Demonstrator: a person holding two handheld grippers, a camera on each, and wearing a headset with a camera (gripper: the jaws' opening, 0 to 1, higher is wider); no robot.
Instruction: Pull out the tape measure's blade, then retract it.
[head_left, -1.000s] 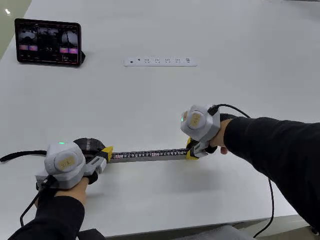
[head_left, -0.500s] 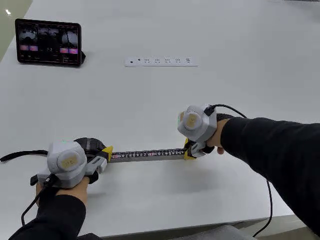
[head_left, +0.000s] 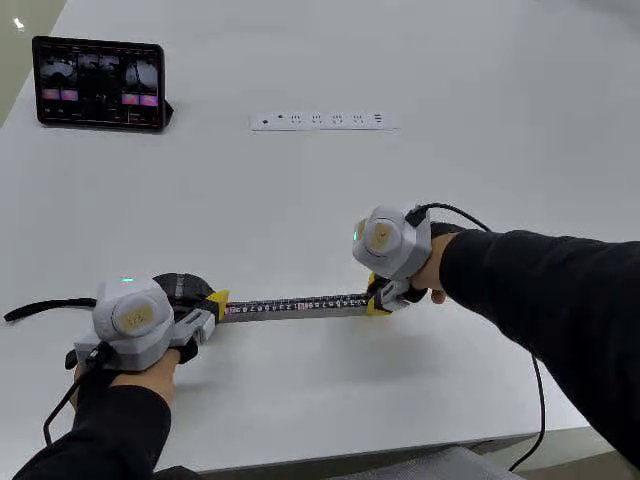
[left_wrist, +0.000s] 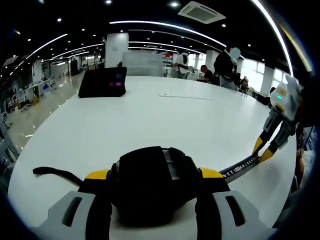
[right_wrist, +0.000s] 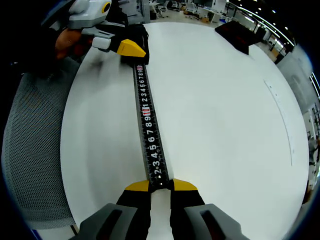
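The black tape measure case (head_left: 183, 290) sits on the white table (head_left: 330, 200) at the near left, and my left gripper (head_left: 200, 312) is shut on it. In the left gripper view the case (left_wrist: 152, 182) sits between the yellow fingertips (left_wrist: 212, 173). The blade (head_left: 295, 305) lies flat, running right to my right gripper (head_left: 378, 303), which is shut on its end. In the right gripper view the blade (right_wrist: 148, 125) shows numbers up past ten, from my right gripper (right_wrist: 161, 186) to the case (right_wrist: 140, 32).
A tablet (head_left: 98, 83) stands at the far left and a white power strip (head_left: 323, 121) lies mid-table beyond the blade. A black strap (head_left: 45, 308) trails left from the case. The table's front edge runs just below both hands, with a mesh chair (right_wrist: 35, 150) beside it.
My right gripper has moved slightly left toward the case with the blade end, so the exposed blade is a little shorter. The left gripper and case have stayed put.
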